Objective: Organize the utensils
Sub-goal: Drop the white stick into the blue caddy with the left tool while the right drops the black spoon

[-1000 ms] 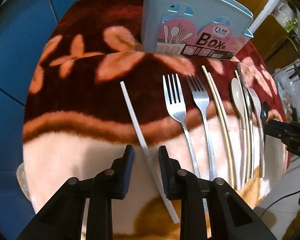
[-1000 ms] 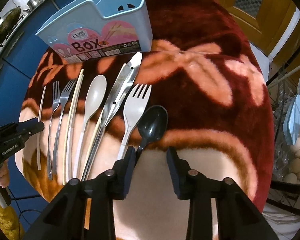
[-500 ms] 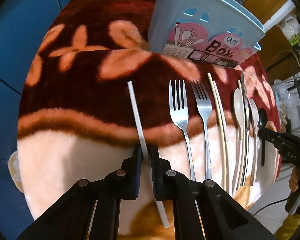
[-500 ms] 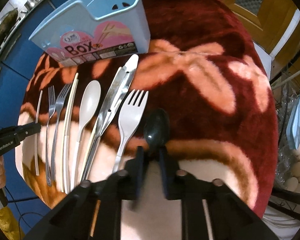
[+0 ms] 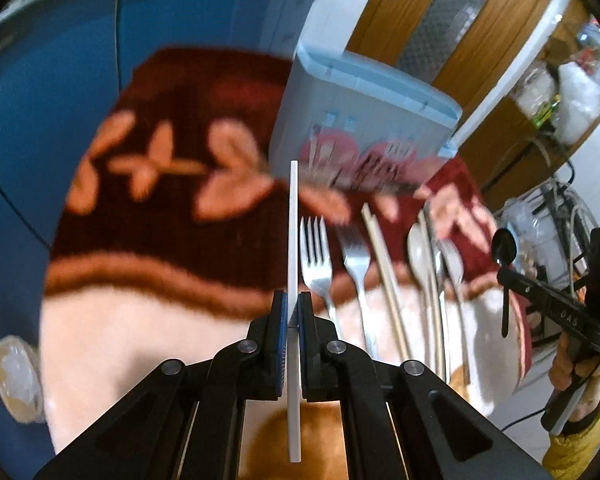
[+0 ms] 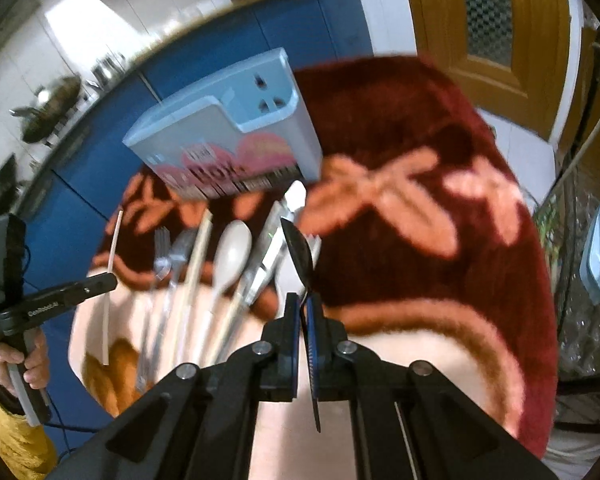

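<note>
My left gripper (image 5: pixel 293 303) is shut on a thin white stick (image 5: pixel 293 236) and holds it lifted above the blanket; the stick also shows in the right wrist view (image 6: pixel 111 268). My right gripper (image 6: pixel 303 305) is shut on a black plastic spoon (image 6: pixel 298 249), lifted too; the spoon shows at the right of the left wrist view (image 5: pixel 504 249). The light blue utensil box (image 5: pixel 360 120) stands at the back, also in the right wrist view (image 6: pixel 236 140). Two metal forks (image 5: pixel 318 256), chopsticks (image 5: pixel 384 276), a beige spoon (image 6: pixel 232 260) and metal tongs (image 6: pixel 268 256) lie in a row on the blanket.
The red and pink flowered blanket (image 6: pixel 420 216) covers the table. Blue cabinets (image 5: pixel 40 92) stand behind. A wooden door (image 6: pixel 492 28) is at the back right. A wire rack with bags (image 6: pixel 592 280) stands off the right edge.
Both grippers closed on their utensils and lifted them off the blanket: the left took the white stick, the right the black spoon. Both views have tilted upward.
</note>
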A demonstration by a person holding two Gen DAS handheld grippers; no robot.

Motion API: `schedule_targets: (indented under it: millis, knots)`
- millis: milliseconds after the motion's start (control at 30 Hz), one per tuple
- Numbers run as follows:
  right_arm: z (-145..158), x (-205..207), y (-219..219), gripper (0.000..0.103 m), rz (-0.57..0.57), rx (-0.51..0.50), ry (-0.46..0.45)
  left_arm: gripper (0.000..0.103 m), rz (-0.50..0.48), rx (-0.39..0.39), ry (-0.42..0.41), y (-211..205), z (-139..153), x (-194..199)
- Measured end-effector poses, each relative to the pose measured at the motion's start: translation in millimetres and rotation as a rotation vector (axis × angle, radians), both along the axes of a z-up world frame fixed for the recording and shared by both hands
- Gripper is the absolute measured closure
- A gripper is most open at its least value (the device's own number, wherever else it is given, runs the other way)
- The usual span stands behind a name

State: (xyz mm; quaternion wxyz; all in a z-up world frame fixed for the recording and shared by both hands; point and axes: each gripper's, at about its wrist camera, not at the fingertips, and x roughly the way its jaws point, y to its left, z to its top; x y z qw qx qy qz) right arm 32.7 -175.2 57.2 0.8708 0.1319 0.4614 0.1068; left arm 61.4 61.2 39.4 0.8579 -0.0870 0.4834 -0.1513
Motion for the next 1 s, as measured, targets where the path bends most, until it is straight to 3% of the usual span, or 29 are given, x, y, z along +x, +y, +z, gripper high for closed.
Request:
schedule_targets:
  millis: [233, 433, 767, 1000]
  knots:
    - [20, -1, 11, 0.098, -0.001, 0.013, -0.18, 0.098, 0.036, -0.095, -0.158, 1, 34, 11]
    - [38, 5, 15, 0.098, -0.009, 0.013, -0.326, 0.098, 0.07, -0.111, -0.3, -17, 58, 33]
    - [60, 51, 20, 0.098, -0.011, 0.035, -0.519, 0.098, 0.112, -0.088, -0.531, -33, 93, 73]
    - [57, 93, 29, 0.098, -0.028, 0.035, -0.626, 0.098, 0.14, -0.069, -0.7, -41, 102, 96]
